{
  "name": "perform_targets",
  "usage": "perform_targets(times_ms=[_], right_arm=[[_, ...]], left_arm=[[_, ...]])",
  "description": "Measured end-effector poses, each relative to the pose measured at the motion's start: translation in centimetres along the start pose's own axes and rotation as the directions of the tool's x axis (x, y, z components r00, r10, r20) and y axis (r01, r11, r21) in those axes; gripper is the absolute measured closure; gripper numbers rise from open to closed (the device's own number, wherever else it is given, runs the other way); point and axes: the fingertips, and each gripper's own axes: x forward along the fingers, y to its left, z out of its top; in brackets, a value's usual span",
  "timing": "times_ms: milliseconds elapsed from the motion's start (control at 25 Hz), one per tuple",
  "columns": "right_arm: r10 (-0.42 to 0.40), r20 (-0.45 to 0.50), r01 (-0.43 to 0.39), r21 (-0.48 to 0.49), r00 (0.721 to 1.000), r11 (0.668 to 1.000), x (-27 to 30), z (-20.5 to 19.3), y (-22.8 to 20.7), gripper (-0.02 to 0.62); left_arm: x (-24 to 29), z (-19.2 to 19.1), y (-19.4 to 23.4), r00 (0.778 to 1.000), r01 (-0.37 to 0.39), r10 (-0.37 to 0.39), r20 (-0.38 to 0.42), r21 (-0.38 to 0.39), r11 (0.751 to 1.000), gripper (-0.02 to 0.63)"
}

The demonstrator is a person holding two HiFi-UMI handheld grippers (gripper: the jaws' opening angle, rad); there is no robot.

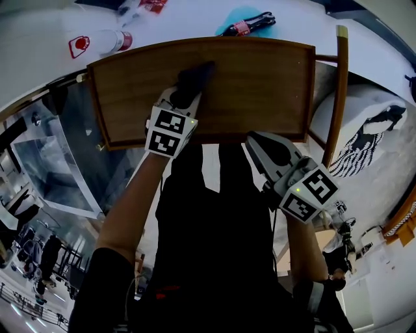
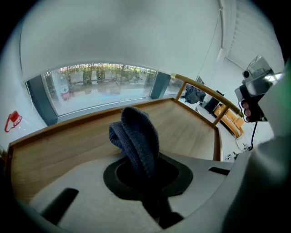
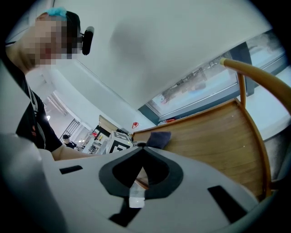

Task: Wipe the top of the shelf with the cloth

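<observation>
The left claw is clamped tight on the dark cloth, which rests on the wooden shelf top, left of centre, midway between its front and back edges. The right claw, closed on nothing, hovers at the shelf's front edge, toward its right corner.

A clear bottle with a red label lies far left, a red sticker just left of it. A dark cola bottle lies on something blue. A wooden rail runs down the right.
</observation>
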Motion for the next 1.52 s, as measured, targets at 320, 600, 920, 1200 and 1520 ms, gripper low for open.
perform_targets(times_ms=[320,600,920,1200,1520], right_arm=[[-0.031,0.032,0.030,0.023,0.999,0.999,-3.1,0.0,-2.1,0.591],[-0.053,0.056,0.051,0.048,0.997,0.998,-5.5,-0.2,-4.1,0.591],[-0.067,0.086,0.061,0.073,0.994,0.996,-7.7,-0.4,-5.7,0.591],[-0.081,0.112,0.070,0.092,0.990,0.993,-9.7,-0.4,-6.9,0.591],[-0.087,0.134,0.074,0.102,0.987,0.992,-11.2,-0.4,-7.3,0.591]], left_arm=[[3.0,2.4,-4.5,0.998,0.066,-0.066,-0.004,0.027,0.997,0.549],[5.2,4.1,-6.9,0.996,0.088,-0.088,0.001,0.044,0.995,0.549],[7.4,5.8,-10.3,0.992,0.129,-0.129,-0.012,0.069,0.989,0.549],[9.2,7.4,-13.7,0.984,0.181,-0.179,-0.024,0.099,0.979,0.551],[10.7,8.6,-16.4,0.975,0.224,-0.222,-0.025,0.105,0.969,0.551]])
